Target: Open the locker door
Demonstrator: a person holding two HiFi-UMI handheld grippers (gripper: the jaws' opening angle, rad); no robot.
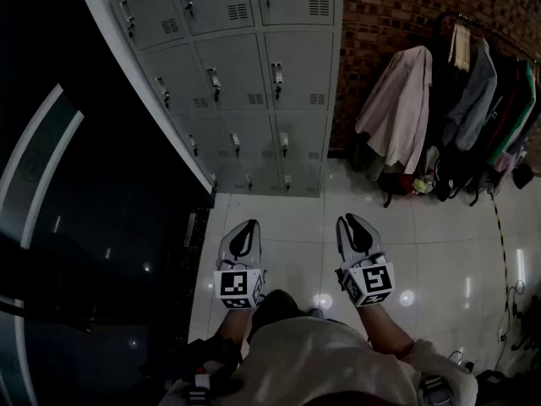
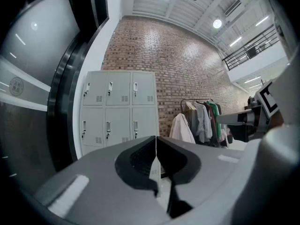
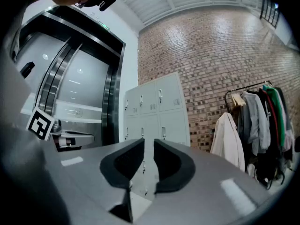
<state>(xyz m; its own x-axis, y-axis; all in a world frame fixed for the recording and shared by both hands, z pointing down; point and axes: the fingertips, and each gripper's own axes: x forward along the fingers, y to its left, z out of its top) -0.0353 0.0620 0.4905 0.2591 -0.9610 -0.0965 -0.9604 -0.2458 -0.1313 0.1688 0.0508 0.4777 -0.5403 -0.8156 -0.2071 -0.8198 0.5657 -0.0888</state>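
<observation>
A bank of grey lockers point(image 1: 245, 83) stands against the wall ahead, every door closed, each with a small latch handle and a vent. The lockers point(image 2: 119, 111) also show in the left gripper view, and the lockers point(image 3: 157, 111) in the right gripper view, some way off. My left gripper point(image 1: 243, 229) hangs over the tiled floor, well short of the lockers, its jaws pressed together with nothing in them. My right gripper point(image 1: 353, 222) is level with it to the right. Its jaws stand a narrow gap apart and hold nothing. Neither gripper touches a door.
A clothes rack point(image 1: 473, 100) hung with coats and jackets stands at the right against the brick wall point(image 1: 385, 15). A dark glass wall with sliding doors point(image 1: 84, 227) runs along the left. Glossy floor tiles point(image 1: 287, 218) lie between me and the lockers.
</observation>
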